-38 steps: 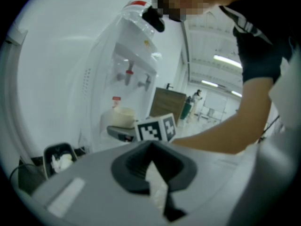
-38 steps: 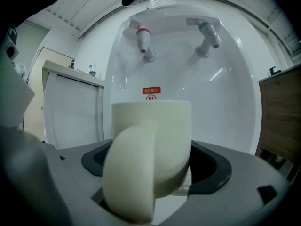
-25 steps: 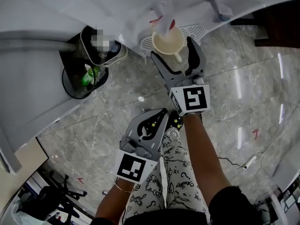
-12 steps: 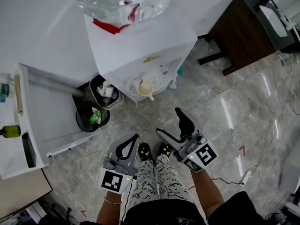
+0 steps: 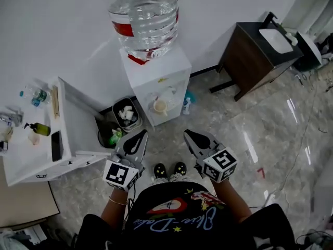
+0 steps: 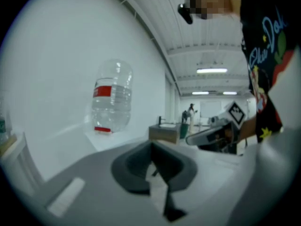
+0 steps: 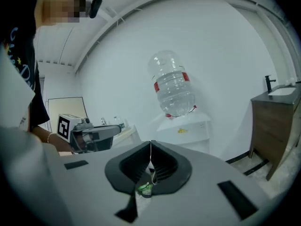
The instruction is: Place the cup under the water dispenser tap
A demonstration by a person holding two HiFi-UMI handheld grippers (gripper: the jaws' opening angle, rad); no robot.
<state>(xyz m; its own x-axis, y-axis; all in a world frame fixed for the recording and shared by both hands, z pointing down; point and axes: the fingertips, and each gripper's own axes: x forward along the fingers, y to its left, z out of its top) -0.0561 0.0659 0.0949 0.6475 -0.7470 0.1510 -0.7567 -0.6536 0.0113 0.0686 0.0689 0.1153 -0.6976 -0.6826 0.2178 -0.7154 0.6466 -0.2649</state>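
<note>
I'm holding both claws out in front of my body, side by side and well apart from the cup [image 5: 160, 107]. The cup is sitting in the recess at the front of the water dispenser [image 5: 167, 72], though the taps are showing too small to make out. I'm closing my right claw [image 5: 190, 136], its jaws meeting with nothing between them. My left claw [image 5: 139, 135] is sitting closed and empty too. A water bottle [image 5: 145, 14] is standing upended on the dispenser, and a waste bin [image 5: 125, 114] is sitting between it and the white table [image 5: 31, 150].
</note>
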